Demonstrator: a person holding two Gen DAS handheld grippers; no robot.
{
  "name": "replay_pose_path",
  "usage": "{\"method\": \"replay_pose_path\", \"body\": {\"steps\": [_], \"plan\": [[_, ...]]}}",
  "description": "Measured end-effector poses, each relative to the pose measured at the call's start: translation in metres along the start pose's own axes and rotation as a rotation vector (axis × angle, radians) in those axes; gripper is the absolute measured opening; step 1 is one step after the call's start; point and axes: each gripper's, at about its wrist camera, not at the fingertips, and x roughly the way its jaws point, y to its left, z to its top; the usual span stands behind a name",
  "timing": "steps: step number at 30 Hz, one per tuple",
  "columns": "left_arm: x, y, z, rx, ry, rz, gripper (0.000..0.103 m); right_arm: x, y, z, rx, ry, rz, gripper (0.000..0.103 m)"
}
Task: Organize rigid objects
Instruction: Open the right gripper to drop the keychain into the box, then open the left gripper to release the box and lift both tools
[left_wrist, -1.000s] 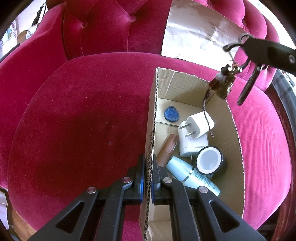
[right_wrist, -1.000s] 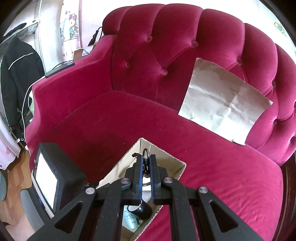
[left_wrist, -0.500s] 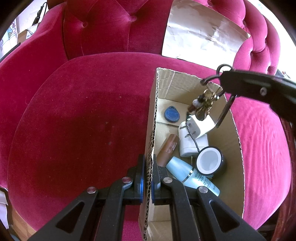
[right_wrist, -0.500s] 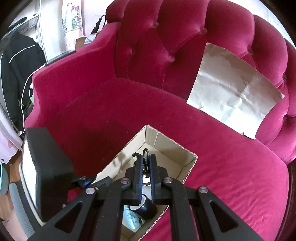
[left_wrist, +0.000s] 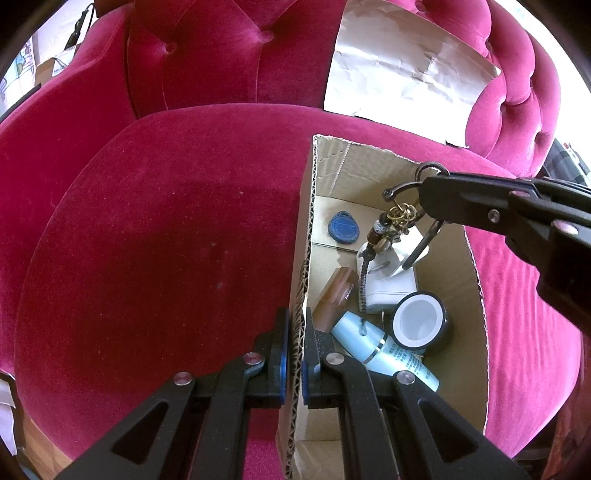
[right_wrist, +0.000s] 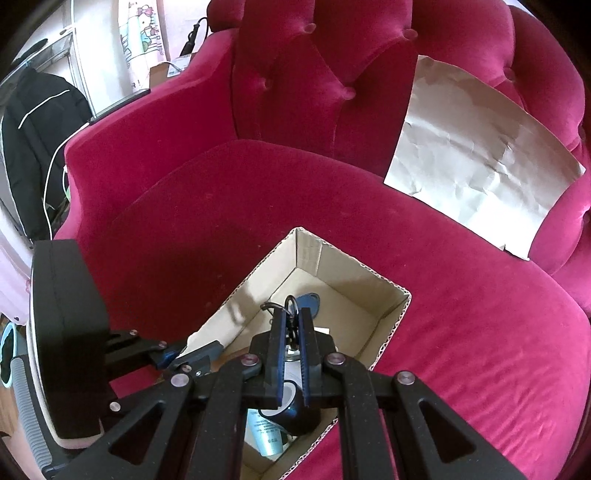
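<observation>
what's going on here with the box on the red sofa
A person with two handheld grippers is tidying small items into a cardboard box on the red sofa. The left gripper is clamped on the box's wall, steadying it. The right gripper holds a keyring above the open box, over the white charger, blue tag, tube and jar already inside.
</observation>
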Motion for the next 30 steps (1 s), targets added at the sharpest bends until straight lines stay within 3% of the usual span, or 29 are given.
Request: {"method": "replay_pose_path", "body": {"steps": [4,6,7,9,14,30], "plan": [[0.000,0.000,0.000,0.000,0.000,-0.001,0.005,0.002,0.001,0.000,-0.006,0.004,-0.006,0.008],[0.000,0.000,0.000,0.000,0.001,0.000,0.005,0.002,0.001,0.001,-0.011,0.006,-0.019,0.029],[0.000,0.000,0.000,0.000,0.002,0.000,0.005,0.001,0.001,0.000,-0.014,-0.003,-0.033,0.047],[0.000,0.000,0.000,0.000,0.001,0.000,0.005,-0.002,0.000,0.000,-0.015,-0.016,-0.055,0.057],[0.000,0.001,0.000,-0.007,-0.002,-0.005,0.004,-0.002,-0.005,0.000,-0.030,-0.016,-0.127,0.100],[-0.001,0.002,-0.001,-0.005,-0.003,-0.002,0.004,-0.006,-0.019,-0.005,0.018,-0.010,-0.175,0.103]]}}
